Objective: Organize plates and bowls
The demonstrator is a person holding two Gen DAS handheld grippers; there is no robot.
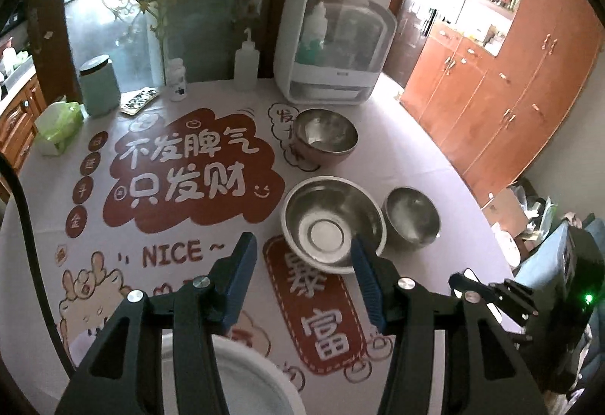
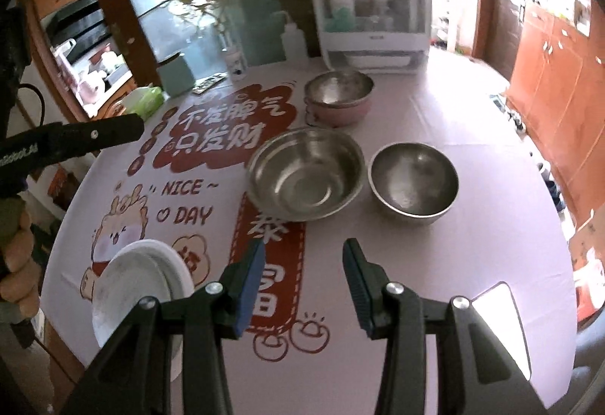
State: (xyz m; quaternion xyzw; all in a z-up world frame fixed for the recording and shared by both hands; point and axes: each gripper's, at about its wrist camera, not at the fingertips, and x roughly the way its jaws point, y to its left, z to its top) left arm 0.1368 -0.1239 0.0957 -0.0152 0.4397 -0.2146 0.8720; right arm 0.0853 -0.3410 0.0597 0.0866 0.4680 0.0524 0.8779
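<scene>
Both tongs, left [image 1: 300, 244] and right [image 2: 302, 250], gape wide and empty, just short of the large steel bowl [image 2: 306, 173].

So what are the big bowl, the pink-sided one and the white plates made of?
Big bowl: looks like stainless steel, shiny grey with reflections. Pink-sided bowl: steel liner, matte pink shell, possibly plastic. White plates: glossy white, probably ceramic or melamine; cannot tell which.

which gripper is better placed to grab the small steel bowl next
Probably the right gripper: it is open and empty, and the small steel bowl lies just ahead, right of the big bowl. The left gripper, also open, faces the big bowl.
</scene>
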